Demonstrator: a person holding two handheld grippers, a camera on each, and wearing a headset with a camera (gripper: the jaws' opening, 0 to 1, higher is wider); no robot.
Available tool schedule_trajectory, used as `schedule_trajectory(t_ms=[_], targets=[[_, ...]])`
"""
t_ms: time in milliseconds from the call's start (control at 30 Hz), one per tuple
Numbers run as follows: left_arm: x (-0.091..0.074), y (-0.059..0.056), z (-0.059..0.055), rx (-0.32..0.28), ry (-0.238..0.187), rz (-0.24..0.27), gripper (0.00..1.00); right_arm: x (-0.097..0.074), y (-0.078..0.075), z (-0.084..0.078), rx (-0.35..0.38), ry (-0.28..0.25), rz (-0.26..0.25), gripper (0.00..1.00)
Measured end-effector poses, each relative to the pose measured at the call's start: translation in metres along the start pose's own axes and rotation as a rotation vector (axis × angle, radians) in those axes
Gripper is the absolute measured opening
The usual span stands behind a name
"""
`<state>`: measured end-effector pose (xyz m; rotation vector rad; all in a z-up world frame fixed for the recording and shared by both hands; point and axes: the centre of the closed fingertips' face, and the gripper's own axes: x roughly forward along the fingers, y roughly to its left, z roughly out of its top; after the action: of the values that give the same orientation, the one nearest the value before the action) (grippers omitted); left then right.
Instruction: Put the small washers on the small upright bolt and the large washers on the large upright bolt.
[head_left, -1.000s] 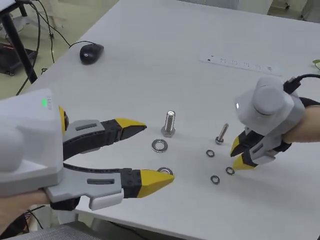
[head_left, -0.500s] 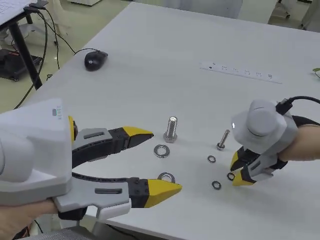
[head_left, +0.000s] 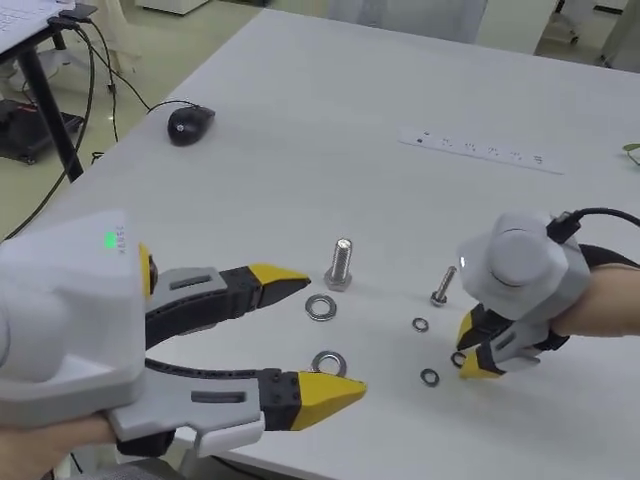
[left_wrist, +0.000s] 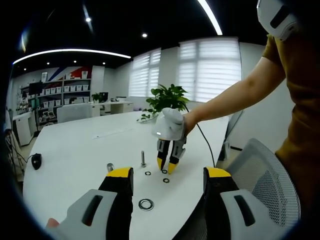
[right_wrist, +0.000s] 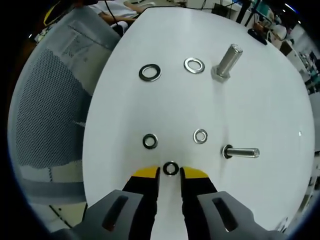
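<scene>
The right gripper (right_wrist: 171, 175) rests its narrowly parted jaws either side of a small washer (right_wrist: 171, 168) lying flat near the small upright bolt (right_wrist: 241, 152), whether pinching it is unclear, while the left gripper (head_left: 332, 334) hovers, jaws wide apart, by two large washers (head_left: 321, 307).

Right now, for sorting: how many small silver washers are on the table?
3: one small silver washer between the tips of the right gripper, two more just beyond. None looks hidden.

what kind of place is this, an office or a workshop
Probably an open-plan office or lab: a white meeting table with a power strip and computer mouse, shelves of storage bins, and a potted plant by blinded windows.
</scene>
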<state>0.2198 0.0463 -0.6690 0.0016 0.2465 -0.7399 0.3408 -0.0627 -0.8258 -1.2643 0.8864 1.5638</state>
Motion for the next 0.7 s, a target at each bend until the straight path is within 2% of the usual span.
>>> schedule_trajectory(t_ms=[200,533,700], targets=[[-0.002,0.003,0.002,0.003,-0.006,0.013,0.56,-0.001,-0.001,0.0,-0.015,0.007,-0.007,0.14],[0.0,0.001,0.002,0.006,-0.001,0.008,0.55,-0.003,-0.002,0.0,-0.03,0.013,-0.011,0.12],[0.0,0.0,0.003,0.008,-0.001,0.002,0.55,-0.013,-0.008,0.003,-0.024,0.003,-0.021,0.11]])
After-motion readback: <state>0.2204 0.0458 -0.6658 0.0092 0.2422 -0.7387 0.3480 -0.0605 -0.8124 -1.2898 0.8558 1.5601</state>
